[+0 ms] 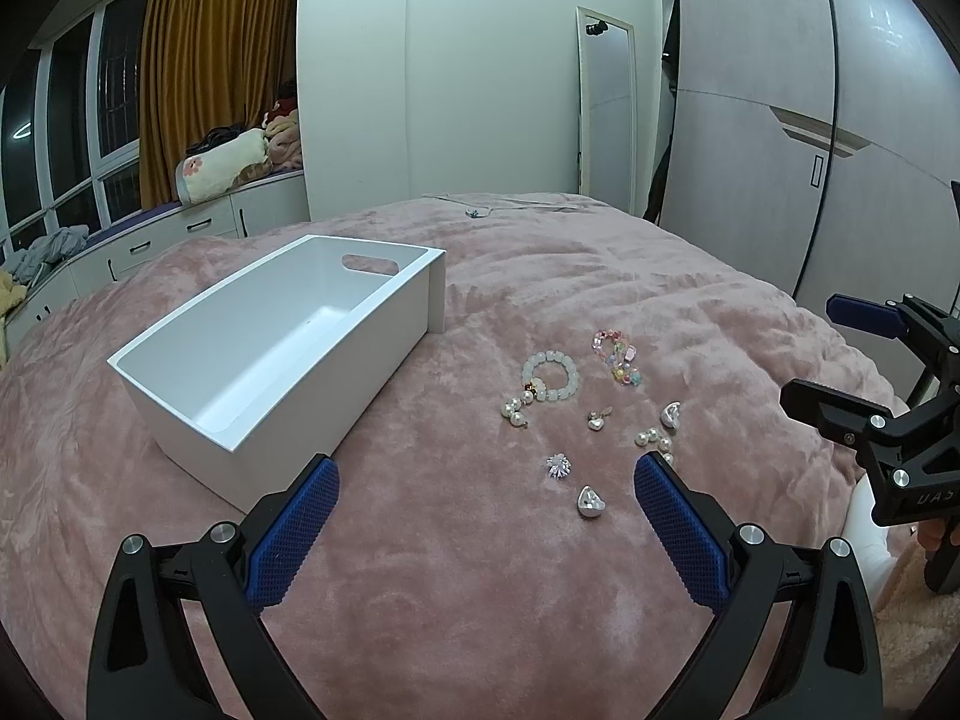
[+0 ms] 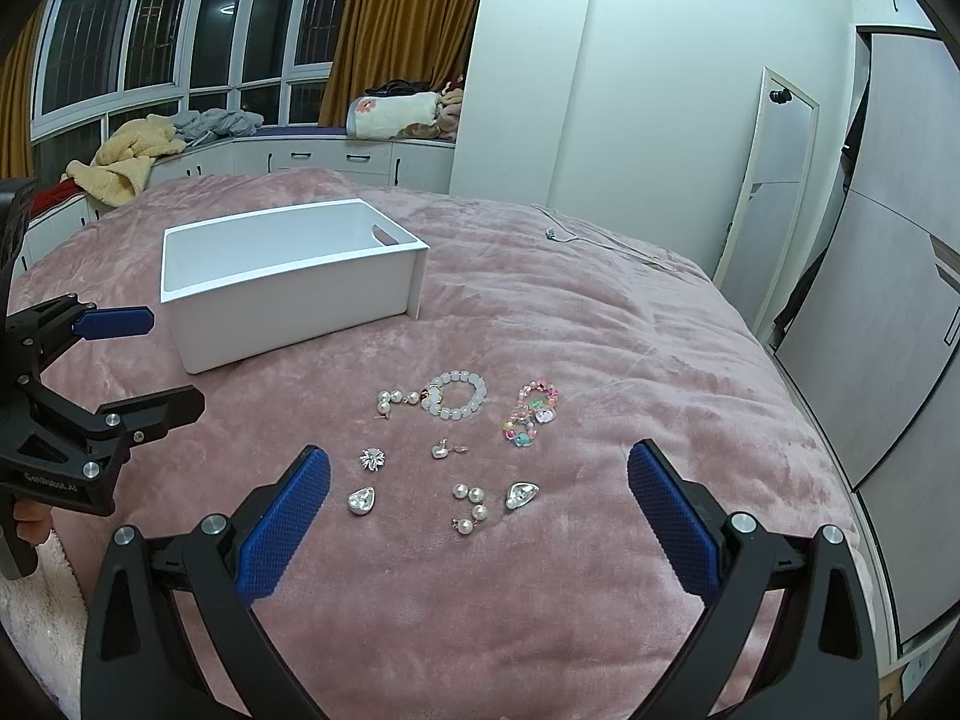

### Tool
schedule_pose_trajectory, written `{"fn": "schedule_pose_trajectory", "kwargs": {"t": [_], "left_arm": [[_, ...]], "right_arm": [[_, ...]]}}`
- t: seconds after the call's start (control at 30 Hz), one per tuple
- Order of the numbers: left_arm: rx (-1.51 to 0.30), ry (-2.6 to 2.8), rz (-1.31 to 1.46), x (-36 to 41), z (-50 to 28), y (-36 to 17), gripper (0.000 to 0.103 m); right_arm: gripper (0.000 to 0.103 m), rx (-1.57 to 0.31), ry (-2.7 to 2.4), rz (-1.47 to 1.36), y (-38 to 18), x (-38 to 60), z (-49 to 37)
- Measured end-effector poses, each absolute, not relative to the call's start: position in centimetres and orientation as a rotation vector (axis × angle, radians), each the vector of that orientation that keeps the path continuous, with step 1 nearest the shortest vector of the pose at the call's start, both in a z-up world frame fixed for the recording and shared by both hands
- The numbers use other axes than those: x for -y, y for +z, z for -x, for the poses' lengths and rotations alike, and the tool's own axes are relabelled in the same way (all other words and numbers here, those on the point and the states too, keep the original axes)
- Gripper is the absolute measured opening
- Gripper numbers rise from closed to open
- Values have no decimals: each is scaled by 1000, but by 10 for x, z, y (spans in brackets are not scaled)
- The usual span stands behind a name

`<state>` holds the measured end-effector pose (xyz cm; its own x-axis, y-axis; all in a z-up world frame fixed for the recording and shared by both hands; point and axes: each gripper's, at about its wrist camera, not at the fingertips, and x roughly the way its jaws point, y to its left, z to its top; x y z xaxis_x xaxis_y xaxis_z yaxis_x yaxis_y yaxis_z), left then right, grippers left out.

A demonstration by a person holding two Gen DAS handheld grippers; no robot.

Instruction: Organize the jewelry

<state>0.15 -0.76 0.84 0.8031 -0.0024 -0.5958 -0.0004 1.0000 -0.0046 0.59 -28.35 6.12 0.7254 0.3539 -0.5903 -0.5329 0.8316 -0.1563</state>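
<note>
Jewelry point(image 2: 456, 450) lies loose and tiny, clasps seemingly indistinct, both tools point(image 1: 486, 474) point(image 2: 478, 462) spread wide, empty.

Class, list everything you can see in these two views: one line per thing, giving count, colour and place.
storage box: 1, white, empty, far left on the blanket
blanket: 1, pink, covers the bed
white bead bracelet: 1, near the box
colourful bead bracelet: 1, right of the white one
pearl earrings: 2, white, one by each end of the group
silver teardrop earrings: 2, nearest row
flower earring: 1, silver
heart earring: 1, silver, centre
left hand-held gripper: black and blue, open
right hand-held gripper: black and blue, open
</note>
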Motion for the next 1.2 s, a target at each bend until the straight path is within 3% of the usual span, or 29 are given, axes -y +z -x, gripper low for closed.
{"fn": "schedule_pose_trajectory", "kwargs": {"t": [0.77, 1.2], "left_arm": [[-660, -61, -3, 5, -36, -3, 100], [-773, -90, -27, 1, -98, -46, 100]], "right_arm": [[98, -600, 403, 337, 44, 276, -39], [98, -654, 375, 351, 12, 276, -90]]}}
